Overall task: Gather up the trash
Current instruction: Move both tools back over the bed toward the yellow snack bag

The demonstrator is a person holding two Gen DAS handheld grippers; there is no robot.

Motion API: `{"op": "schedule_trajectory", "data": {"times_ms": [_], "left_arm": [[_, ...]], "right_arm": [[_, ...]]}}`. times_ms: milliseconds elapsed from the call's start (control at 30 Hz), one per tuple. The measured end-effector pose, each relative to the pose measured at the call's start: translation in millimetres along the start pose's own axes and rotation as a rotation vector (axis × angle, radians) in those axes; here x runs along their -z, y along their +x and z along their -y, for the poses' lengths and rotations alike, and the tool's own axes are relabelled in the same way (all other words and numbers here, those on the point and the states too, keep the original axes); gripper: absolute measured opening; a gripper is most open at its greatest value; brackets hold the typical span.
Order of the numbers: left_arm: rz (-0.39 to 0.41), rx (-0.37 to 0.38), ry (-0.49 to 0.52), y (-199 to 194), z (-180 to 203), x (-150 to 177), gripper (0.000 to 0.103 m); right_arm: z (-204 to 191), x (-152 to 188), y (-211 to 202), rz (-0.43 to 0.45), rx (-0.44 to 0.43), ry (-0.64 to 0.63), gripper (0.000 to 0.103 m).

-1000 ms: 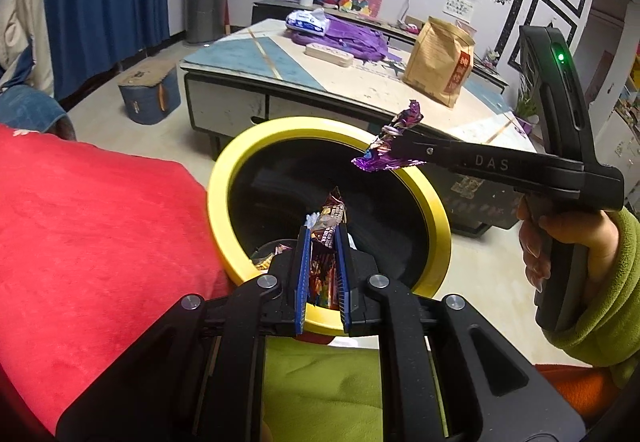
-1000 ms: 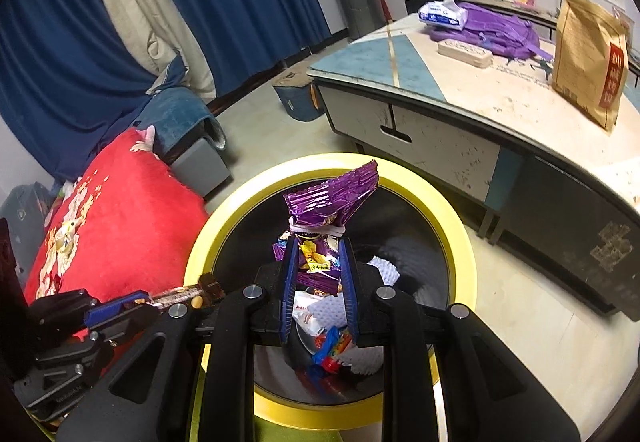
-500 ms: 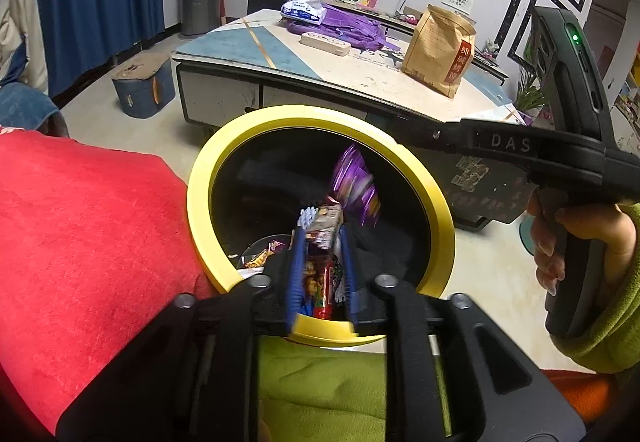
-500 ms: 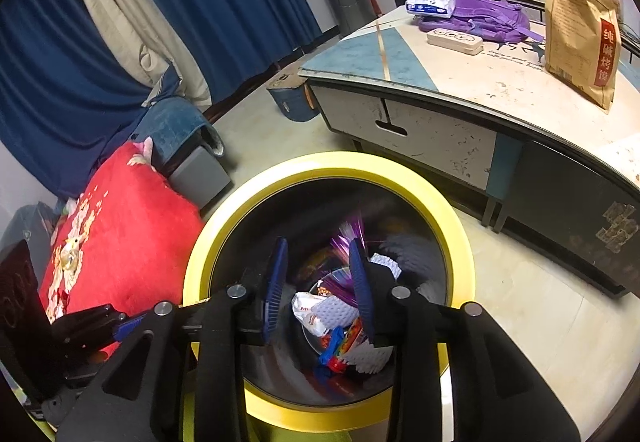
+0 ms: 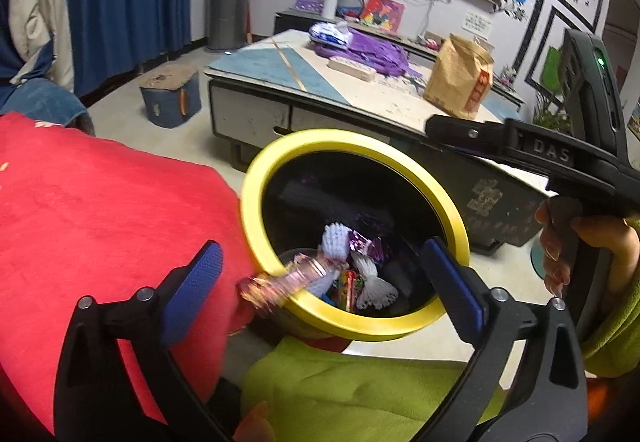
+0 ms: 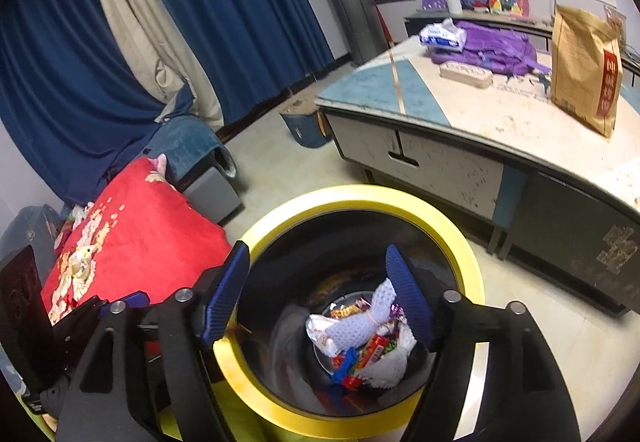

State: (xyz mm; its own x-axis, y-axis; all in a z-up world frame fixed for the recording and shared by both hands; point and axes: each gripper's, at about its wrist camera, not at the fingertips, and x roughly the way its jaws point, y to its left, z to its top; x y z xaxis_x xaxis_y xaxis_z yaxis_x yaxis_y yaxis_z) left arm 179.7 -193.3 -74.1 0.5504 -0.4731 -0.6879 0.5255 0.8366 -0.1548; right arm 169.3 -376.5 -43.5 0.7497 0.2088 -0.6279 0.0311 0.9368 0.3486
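Blurred shiny snack wrapper (image 5: 280, 280) lying crosswise over round yellow-rimmed black bin (image 5: 452, 217); left gripper (image 5: 326, 282) and right gripper (image 6: 320, 294) fingers opening wide, gripping nothing.

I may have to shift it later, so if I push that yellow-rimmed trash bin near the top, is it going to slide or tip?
The trash bin looks tall and narrow, so a high push could tip it. Only a small pile of wrappers lies inside, so it is probably light.

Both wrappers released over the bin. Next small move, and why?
Probably lift both grippers clear of the yellow-rimmed black bin and look for more trash. The left gripper and right gripper have jaws opening with nothing gripped; a blurred wrapper falls at the rim.
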Motion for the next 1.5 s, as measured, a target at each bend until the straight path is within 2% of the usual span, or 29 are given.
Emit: {"op": "schedule_trajectory", "data": {"times_ms": [100, 433, 800, 1033, 1167, 1333, 1500], "left_arm": [[0.026, -0.019, -0.019, -11, -8, 0, 0.092], [0.102, -0.108, -0.118, -52, -50, 4, 0.092], [0.203, -0.349, -0.208, -114, -107, 21, 0.092], [0.258, -0.455, -0.231, -154, -134, 36, 0.092], [0.262, -0.505, -0.261, -171, -151, 48, 0.092], [0.224, -0.550, -0.294, -186, -167, 70, 0.092], [0.172, -0.542, -0.349, -192, -185, 92, 0.092]], "right_arm": [[-10, -3, -5, 0.024, -0.005, -0.019, 0.076], [-49, -12, -7, 0.033, -0.051, -0.078, 0.078], [-137, -15, 7, 0.003, -0.204, -0.209, 0.078], [-202, -13, 24, -0.014, -0.314, -0.290, 0.078], [-246, -11, 35, -0.016, -0.391, -0.352, 0.080], [-291, -7, 55, -0.039, -0.457, -0.411, 0.081], [-334, 3, 84, -0.118, -0.514, -0.446, 0.081]]}}
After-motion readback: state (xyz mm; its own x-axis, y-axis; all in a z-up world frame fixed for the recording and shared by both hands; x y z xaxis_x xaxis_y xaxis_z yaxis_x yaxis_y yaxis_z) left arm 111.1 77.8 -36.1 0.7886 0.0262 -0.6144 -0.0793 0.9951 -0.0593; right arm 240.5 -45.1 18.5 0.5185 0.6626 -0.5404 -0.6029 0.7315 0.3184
